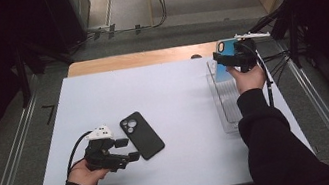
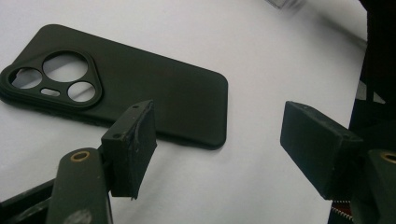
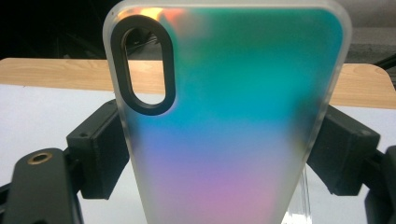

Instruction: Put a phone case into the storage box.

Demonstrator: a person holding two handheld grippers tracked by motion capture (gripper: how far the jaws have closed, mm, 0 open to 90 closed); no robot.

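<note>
A black phone case [image 1: 142,134] [image 2: 140,93] lies flat on the white table top, camera cutouts toward the far side. My left gripper [image 1: 128,149] [image 2: 217,144] hovers just beside its near end, open, nothing between the jaws. An iridescent blue-to-pink phone case [image 1: 224,52] [image 3: 229,121] with an oval camera hole is held upright at the far right of the table. My right gripper [image 1: 230,58] [image 3: 224,154] is shut on its two long edges.
A clear plastic tray [image 1: 224,97] stands along the right side of the white table top [image 1: 163,97], under the right hand. A wooden strip [image 1: 136,59] runs along the table's far edge. Cables and dark stands crowd the floor at the right.
</note>
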